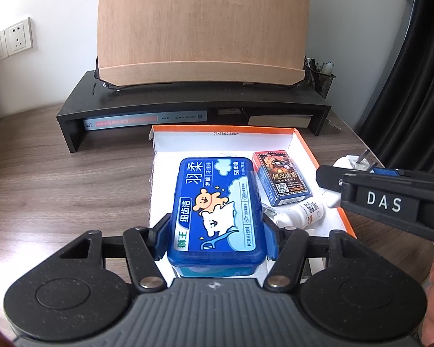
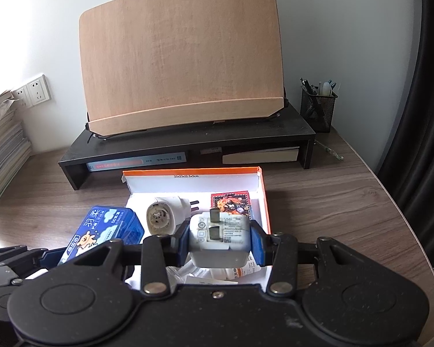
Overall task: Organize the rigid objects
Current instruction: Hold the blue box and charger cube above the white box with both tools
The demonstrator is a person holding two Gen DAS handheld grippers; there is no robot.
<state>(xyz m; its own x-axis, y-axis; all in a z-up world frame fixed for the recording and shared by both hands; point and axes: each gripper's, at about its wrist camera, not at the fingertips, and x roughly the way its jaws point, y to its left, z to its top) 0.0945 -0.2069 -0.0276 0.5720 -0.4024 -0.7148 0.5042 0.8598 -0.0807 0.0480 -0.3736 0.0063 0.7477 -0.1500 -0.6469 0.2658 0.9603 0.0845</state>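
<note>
My left gripper [image 1: 215, 240] is shut on a blue floss-pick box [image 1: 217, 205] and holds it over the left part of an open orange-and-white cardboard box [image 1: 312, 144]. My right gripper [image 2: 220, 245] is shut on a white charger plug [image 2: 218, 238], prongs up, above the same box [image 2: 263, 202]. Inside the box lie a deck of cards [image 1: 280, 176], a small white bottle [image 1: 302, 212] and a white round plug adapter [image 2: 165, 215]. The right gripper [image 1: 370, 190] shows at the right of the left wrist view. The blue floss-pick box [image 2: 101, 231] shows left in the right wrist view.
A black monitor riser [image 2: 188, 141] with a wooden book stand [image 2: 182, 57] stands behind the box. Books lie under it. A mesh pen holder [image 2: 318, 107] stands at back right. Stacked papers [image 2: 3, 150] sit at the left. The wooden desk [image 2: 332, 202] curves off at the right.
</note>
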